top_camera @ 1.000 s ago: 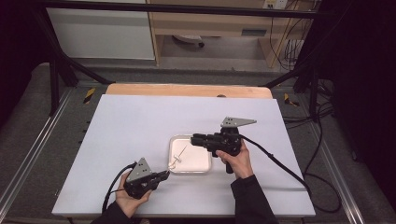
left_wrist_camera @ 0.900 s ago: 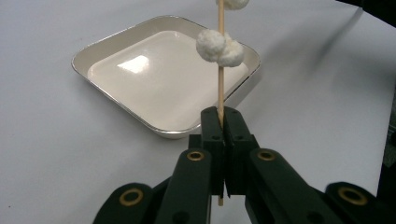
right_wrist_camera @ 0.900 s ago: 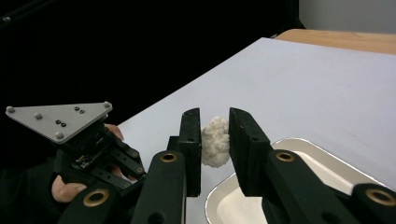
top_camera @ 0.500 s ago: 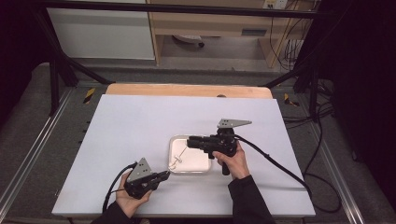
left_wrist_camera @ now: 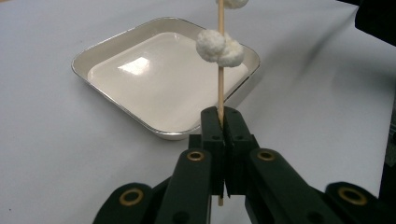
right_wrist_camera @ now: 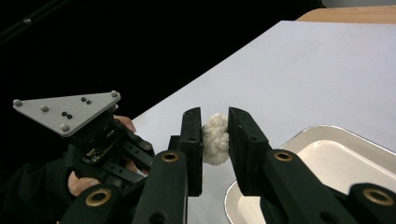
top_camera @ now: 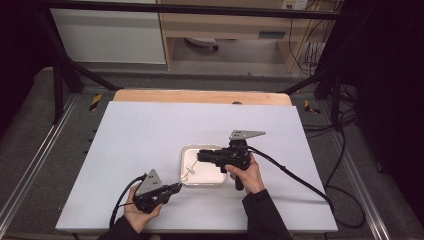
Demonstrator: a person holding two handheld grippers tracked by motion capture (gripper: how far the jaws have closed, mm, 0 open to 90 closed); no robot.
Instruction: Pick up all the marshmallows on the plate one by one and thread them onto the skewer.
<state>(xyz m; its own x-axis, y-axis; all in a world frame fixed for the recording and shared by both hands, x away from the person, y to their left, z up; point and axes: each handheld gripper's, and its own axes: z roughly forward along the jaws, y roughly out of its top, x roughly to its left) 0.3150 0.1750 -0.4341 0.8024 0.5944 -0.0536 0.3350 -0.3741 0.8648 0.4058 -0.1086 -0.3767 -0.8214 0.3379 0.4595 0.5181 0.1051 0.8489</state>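
Observation:
A thin wooden skewer [left_wrist_camera: 220,88] stands between the jaws of my left gripper [left_wrist_camera: 223,116], which is shut on its lower end. Two white crumbly lumps [left_wrist_camera: 219,45] are threaded on it, and another lump sits at the top edge of the left gripper view. From above, the skewer [top_camera: 188,170] leans over the near left corner of a small white tray [top_camera: 183,159]. My right gripper [right_wrist_camera: 215,116] is shut on one more white lump [right_wrist_camera: 215,140]. It hovers over the tray [right_wrist_camera: 336,133], its tips [top_camera: 200,156] just beyond the skewer's end.
The tray [left_wrist_camera: 140,29] holds nothing and lies near the middle of a pale table [top_camera: 150,130]. A wooden strip [top_camera: 200,96] runs along the table's far edge. A black cable [top_camera: 295,175] trails right from the right gripper. My left gripper [right_wrist_camera: 93,140] is beside the table's near edge.
My right gripper has moved a little left and nearer with its lump, closing on the skewer's end. The left gripper and skewer have stayed put.

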